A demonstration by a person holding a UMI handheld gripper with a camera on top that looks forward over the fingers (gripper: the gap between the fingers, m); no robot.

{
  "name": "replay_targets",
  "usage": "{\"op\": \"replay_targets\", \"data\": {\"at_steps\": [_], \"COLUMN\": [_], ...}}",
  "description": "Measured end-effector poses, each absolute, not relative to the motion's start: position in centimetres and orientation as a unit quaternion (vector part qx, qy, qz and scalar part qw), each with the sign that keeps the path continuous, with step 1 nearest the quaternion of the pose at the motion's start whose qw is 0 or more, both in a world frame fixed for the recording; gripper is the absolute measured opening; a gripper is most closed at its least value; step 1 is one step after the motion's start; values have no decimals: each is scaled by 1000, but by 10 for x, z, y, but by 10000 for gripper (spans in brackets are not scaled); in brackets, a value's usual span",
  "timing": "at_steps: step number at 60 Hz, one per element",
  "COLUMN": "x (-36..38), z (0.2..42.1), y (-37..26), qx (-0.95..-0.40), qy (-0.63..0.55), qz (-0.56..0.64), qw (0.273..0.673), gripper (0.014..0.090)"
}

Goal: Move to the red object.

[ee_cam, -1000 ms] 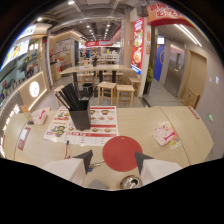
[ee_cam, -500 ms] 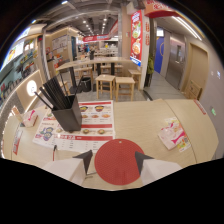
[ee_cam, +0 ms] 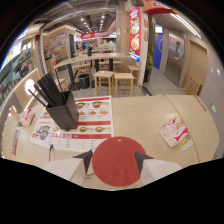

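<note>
A flat red round disc [ee_cam: 118, 161] lies on the light wooden table [ee_cam: 145, 117], just past the near edge of a menu sheet. My gripper [ee_cam: 114, 160] hangs right over it, its two fingertips [ee_cam: 86, 159] standing at the disc's left and right rims with a wide gap between them. The gripper is open and the disc rests on the table between the fingers.
A black box of dark chopsticks [ee_cam: 62, 112] stands on the printed menu [ee_cam: 82, 124] ahead to the left. A pink-and-white leaflet [ee_cam: 176, 131] lies ahead to the right, and a small packet [ee_cam: 26, 118] lies far left. Wooden stools [ee_cam: 114, 80] stand beyond the table.
The gripper has come forward and lower: the red disc has grown and now spans the gap between the fingers. The chopstick box has drawn closer on the left.
</note>
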State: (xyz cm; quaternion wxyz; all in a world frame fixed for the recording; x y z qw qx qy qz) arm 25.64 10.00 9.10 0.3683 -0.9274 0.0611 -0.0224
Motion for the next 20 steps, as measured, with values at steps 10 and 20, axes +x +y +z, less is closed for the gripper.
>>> {"op": "replay_targets", "data": {"at_steps": [10,20], "x": [255,255], "z": [90,92], "y": [97,98], "qx": [-928,-927], "qy": [60,62], "qz": [-23,-23], "qw": [367,370], "gripper": [839,838]}}
